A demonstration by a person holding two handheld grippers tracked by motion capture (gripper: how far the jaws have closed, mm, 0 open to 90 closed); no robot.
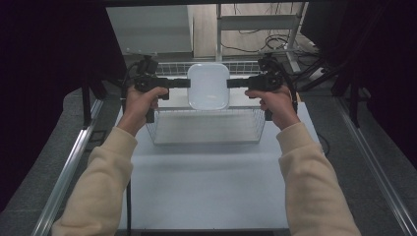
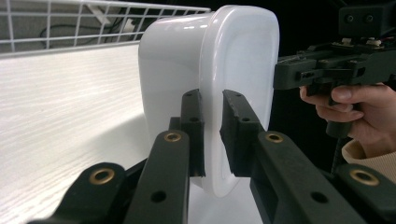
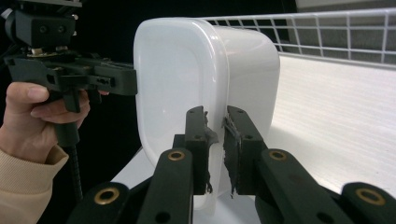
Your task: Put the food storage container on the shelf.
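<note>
We hold the white rounded plastic tub (image 1: 208, 86) level over the white wire basket (image 1: 206, 129), left gripper (image 1: 185, 82) and right gripper (image 1: 231, 82) each clamped on its rim; we should lower both together.

White table (image 1: 206, 187), wire basket (image 1: 206, 129) standing at its far end

Near table (image 1: 206, 187) lies bare — wire basket (image 1: 206, 129) and held white container (image 1: 208, 86) block the far end.

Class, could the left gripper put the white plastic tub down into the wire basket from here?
Probably yes. The white plastic tub hangs above the white wire basket, gripped by the left gripper and right gripper; the basket's top is open, nothing between.
</note>
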